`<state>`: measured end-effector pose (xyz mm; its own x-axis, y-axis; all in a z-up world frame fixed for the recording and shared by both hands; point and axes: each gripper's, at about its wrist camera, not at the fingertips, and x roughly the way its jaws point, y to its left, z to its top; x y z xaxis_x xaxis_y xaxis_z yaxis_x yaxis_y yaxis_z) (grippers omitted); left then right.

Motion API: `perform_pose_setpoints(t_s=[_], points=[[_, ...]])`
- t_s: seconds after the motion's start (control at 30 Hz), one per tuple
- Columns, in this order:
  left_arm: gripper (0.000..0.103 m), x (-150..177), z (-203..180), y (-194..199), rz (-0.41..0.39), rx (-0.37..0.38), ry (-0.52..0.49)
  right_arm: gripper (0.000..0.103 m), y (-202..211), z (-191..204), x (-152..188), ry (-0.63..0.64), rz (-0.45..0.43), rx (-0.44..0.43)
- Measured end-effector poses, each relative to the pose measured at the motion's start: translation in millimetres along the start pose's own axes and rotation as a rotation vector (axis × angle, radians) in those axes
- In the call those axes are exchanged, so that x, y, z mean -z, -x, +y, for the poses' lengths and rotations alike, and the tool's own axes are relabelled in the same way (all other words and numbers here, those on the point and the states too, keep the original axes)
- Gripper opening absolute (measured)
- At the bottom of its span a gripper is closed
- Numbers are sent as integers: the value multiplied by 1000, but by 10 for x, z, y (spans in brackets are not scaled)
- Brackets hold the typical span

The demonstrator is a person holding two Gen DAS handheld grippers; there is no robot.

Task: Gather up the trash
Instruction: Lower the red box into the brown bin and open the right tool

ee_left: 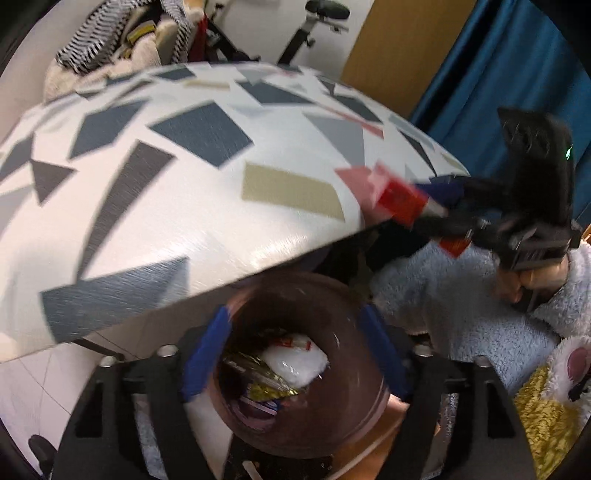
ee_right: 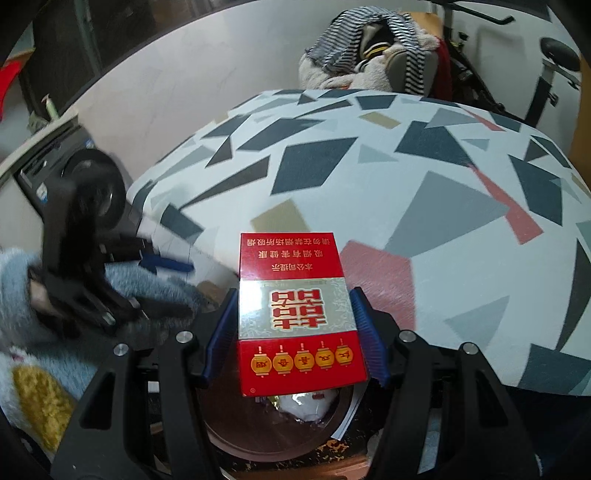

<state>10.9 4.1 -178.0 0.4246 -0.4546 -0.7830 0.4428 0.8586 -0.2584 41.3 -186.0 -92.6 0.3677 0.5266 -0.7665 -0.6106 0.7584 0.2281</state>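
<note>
Right wrist view: right gripper [ee_right: 295,325] is clamping a red cigarette pack [ee_right: 299,314] at frame center above the brown bin [ee_right: 229,439], while the left gripper [ee_left: 295,354] is gaping empty.

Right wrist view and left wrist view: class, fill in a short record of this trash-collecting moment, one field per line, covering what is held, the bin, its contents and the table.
Held item: red cigarette pack, clamped between the right tongs
Pack position: above the bin's opening
Bin: round brown trash bin, below the table edge
Bin contents: white crumpled wrapper, gold foil wrapper
Left tongs: open, either side of the bin mouth
Table: white tablecloth with geometric patches
Background: pile of clothes, exercise bike
</note>
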Motion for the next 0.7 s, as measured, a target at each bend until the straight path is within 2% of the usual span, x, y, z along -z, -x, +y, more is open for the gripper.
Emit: perform_pose_setpoints(t_s=[0.07,0.1,0.23,0.43,0.7], points=[[95,7,-15,90,-22,-23,-10,61,-48,54,20,23,14,-12],[96,17,-24,139,-34,-31,-15,61,-75,86,36,35,23,-29],[97,49,-66,226,-57,-57,-22,61,-210,188,107,75,83,-88],[97,129,-41,268,-78,-60,-7,61,-426,312,203,105,163,-80],[97,174,189,395,-160,-73,141,61,-587,276,259,72,191,-32]])
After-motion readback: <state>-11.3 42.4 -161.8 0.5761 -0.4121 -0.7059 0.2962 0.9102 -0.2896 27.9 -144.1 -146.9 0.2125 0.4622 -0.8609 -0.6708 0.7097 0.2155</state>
